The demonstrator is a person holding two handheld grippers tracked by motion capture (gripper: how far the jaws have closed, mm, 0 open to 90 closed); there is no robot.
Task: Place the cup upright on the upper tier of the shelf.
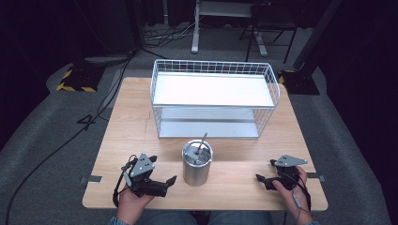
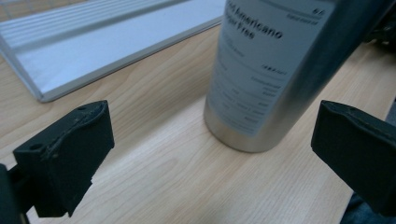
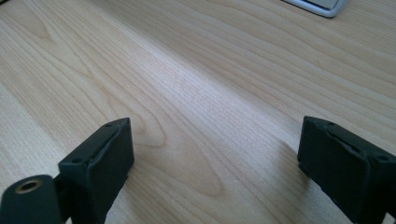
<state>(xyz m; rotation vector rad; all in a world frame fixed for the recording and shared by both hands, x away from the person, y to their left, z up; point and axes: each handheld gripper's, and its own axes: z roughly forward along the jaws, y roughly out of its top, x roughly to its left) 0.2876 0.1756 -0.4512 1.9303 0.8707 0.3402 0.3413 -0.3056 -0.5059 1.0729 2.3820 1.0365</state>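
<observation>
Left hand-held gripper (image 1: 162, 184) and right hand-held gripper (image 1: 265, 180) rest on the light wooden table (image 1: 131, 126), flanking the cylindrical steel tumbler (image 1: 196, 168) before the white wire shelf rack (image 1: 214, 97). Through the left gripper view, we see spread jaws facing the tumbler, untouched. Through the right gripper view, jaws gape over bare wood. We judge approach pending; next, centre and close.

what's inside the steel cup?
A thin metal straw or stirrer leans out of the steel cup, past its lid. The lid hides any contents.
</observation>
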